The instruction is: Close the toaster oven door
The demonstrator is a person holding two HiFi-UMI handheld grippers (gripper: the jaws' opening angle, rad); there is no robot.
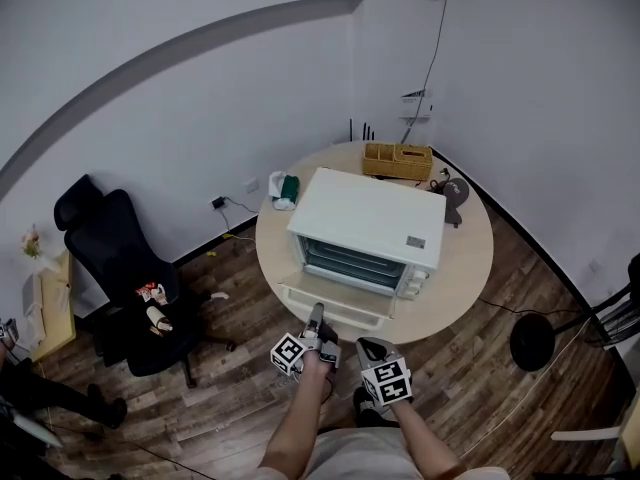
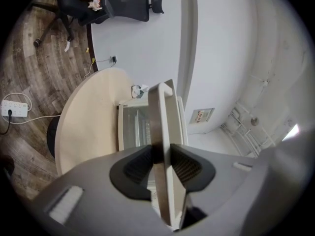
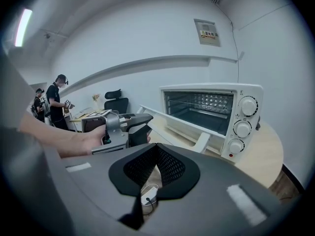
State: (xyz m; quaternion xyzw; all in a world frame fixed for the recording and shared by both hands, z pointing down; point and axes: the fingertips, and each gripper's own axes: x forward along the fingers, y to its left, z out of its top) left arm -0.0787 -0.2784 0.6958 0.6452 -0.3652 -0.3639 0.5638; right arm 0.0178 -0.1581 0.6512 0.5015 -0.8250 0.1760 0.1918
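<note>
Door (image 1: 338, 304) of the toaster oven (image 1: 372, 220) lies folded down, near level, at the near edge of the round table (image 1: 468, 264); the cavity is exposed. Left gripper (image 2: 161, 162) has its pads clamped on the door's front edge. Right gripper (image 3: 156, 157) has its jaws together on nothing, beside the left. Judgement: the grasp is made; nearly the whole upward swing to shut remains.

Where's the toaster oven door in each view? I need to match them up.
Head view: oven door hangs open at centre, with the left gripper at its front edge.
Left gripper view: oven door stands edge-on at centre, clamped between the jaws.
Right gripper view: oven door is right of centre, sloping from the oven mouth.
Shared landmark: black office chair.
</note>
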